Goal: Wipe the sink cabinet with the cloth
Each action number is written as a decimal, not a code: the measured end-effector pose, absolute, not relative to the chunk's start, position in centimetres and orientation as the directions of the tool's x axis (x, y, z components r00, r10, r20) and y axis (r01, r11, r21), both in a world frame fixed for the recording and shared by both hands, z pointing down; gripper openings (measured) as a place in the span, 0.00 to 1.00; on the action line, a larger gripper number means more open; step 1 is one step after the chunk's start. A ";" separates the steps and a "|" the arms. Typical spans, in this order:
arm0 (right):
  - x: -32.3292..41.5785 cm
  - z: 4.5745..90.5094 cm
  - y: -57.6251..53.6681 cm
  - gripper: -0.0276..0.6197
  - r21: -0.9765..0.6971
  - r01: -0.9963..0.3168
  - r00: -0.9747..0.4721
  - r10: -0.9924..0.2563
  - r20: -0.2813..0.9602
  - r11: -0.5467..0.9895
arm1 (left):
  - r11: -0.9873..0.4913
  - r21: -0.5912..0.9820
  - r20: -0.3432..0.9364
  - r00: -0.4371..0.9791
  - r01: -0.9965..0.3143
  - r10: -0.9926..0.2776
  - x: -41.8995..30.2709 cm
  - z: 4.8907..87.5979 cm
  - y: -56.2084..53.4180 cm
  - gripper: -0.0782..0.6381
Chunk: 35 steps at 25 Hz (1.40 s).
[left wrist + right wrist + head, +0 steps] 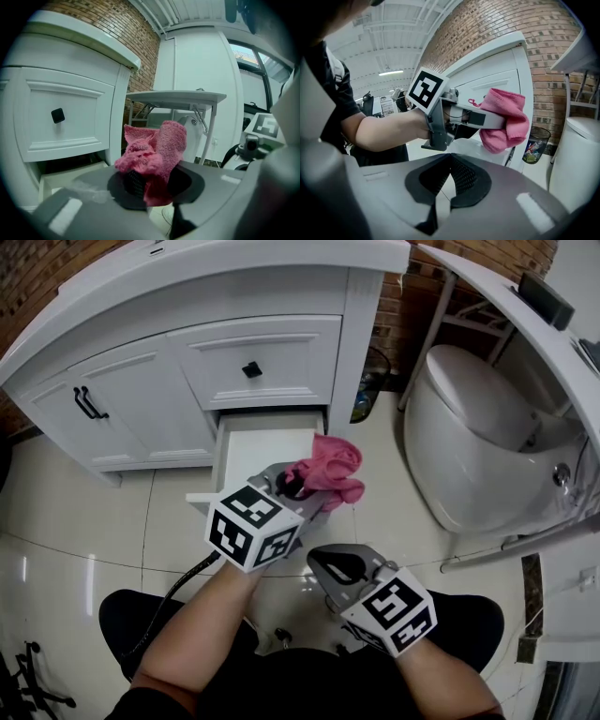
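Observation:
The white sink cabinet (141, 399) stands ahead, and its lower drawer (262, 451) is pulled out. My left gripper (302, 486) hangs over that drawer's right front corner, shut on a bunched pink cloth (328, 470). In the left gripper view the cloth (157, 150) bulges up out of the left gripper (150, 185), with the upper drawer's black knob (57, 115) to the left. My right gripper (330, 568) is held lower and nearer to me, shut with nothing in it. In the right gripper view the right gripper (450, 180) points at the cloth (506, 122).
A white toilet (469, 437) stands to the right of the cabinet, under a white shelf (506, 315). A small waste bin (367, 390) sits between cabinet and toilet. Two cabinet doors with black handles (86, 404) are at the left. The floor is glossy tile (75, 521).

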State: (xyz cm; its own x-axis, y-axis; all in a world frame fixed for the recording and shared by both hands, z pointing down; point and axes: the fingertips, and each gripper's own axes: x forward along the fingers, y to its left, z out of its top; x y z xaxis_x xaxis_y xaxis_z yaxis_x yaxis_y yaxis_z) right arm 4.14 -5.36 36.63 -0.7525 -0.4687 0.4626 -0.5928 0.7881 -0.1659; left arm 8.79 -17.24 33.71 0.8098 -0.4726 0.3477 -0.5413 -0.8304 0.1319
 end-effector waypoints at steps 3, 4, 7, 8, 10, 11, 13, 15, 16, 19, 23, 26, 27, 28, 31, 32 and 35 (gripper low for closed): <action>4.6 37.0 -5.2 0.05 -0.169 -0.603 -0.746 -0.475 0.467 0.780 | -0.820 0.130 0.353 0.799 -0.558 -0.487 8.3 34.1 -17.2 0.24; 4.6 37.0 -5.1 0.05 -0.168 -0.601 -0.747 -0.475 0.466 0.781 | -0.815 0.129 0.354 0.794 -0.565 -0.494 8.1 34.3 -17.3 0.24; 4.4 36.8 -4.8 0.05 -0.167 -0.595 -0.752 -0.472 0.459 0.786 | -0.803 0.126 0.359 0.781 -0.583 -0.511 7.4 34.7 -17.4 0.24; 4.4 36.8 -4.7 0.05 -0.165 -0.595 -0.752 -0.472 0.460 0.787 | -0.800 0.126 0.361 0.779 -0.586 -0.513 7.2 34.9 -17.4 0.24; 4.3 36.9 -4.7 0.05 -0.164 -0.595 -0.750 -0.471 0.464 0.786 | -0.796 0.126 0.363 0.775 -0.592 -0.518 6.7 35.0 -17.3 0.24; 4.3 37.0 -4.7 0.05 -0.163 -0.596 -0.749 -0.471 0.465 0.786 | -0.794 0.125 0.363 0.772 -0.595 -0.522 6.4 35.1 -17.2 0.24; 4.2 37.1 -4.7 0.05 -0.161 -0.596 -0.748 -0.471 0.467 0.787 | -0.787 0.121 0.361 0.765 -0.605 -0.533 5.7 35.0 -17.2 0.24; 4.0 37.3 -4.7 0.05 -0.161 -0.595 -0.747 -0.467 0.474 0.788 | -0.778 0.118 0.358 0.757 -0.617 -0.546 4.8 34.9 -17.1 0.24; 3.9 37.5 -4.7 0.05 -0.161 -0.593 -0.746 -0.464 0.478 0.789 | -0.773 0.117 0.356 0.753 -0.624 -0.554 4.4 34.9 -17.1 0.24; 3.3 37.5 -4.5 0.05 -0.161 -0.582 -0.752 -0.453 0.478 0.797 | -0.754 0.115 0.353 0.736 -0.647 -0.578 2.7 34.8 -17.1 0.24; 2.5 37.5 -4.2 0.05 -0.154 -0.569 -0.756 -0.440 0.485 0.808 | -0.730 0.115 0.344 0.716 -0.674 -0.607 0.5 34.6 -17.1 0.24; 2.2 37.8 -4.2 0.05 -0.153 -0.569 -0.753 -0.437 0.492 0.808 | -0.716 0.114 0.339 0.704 -0.689 -0.624 -0.9 34.5 -17.0 0.24; 2.1 37.9 -4.1 0.05 -0.154 -0.569 -0.751 -0.436 0.496 0.807 | -0.712 0.114 0.338 0.701 -0.693 -0.628 -1.3 34.5 -17.0 0.24; 2.0 37.9 -4.1 0.05 -0.154 -0.569 -0.750 -0.434 0.499 0.808 | -0.708 0.113 0.338 0.697 -0.697 -0.632 -1.8 34.6 -17.0 0.24; 1.6 37.9 -4.0 0.05 -0.148 -0.565 -0.750 -0.430 0.503 0.812 | -0.692 0.111 0.337 0.682 -0.713 -0.649 -3.4 34.7 -16.9 0.24; 1.5 37.9 -4.0 0.05 -0.147 -0.564 -0.749 -0.429 0.504 0.812 | -0.685 0.112 0.336 0.676 -0.720 -0.656 -4.0 34.7 -16.9 0.24; 1.3 38.2 -4.1 0.05 -0.146 -0.565 -0.745 -0.427 0.512 0.812 | -0.657 0.113 0.331 0.652 -0.746 -0.683 -6.2 34.7 -16.9 0.24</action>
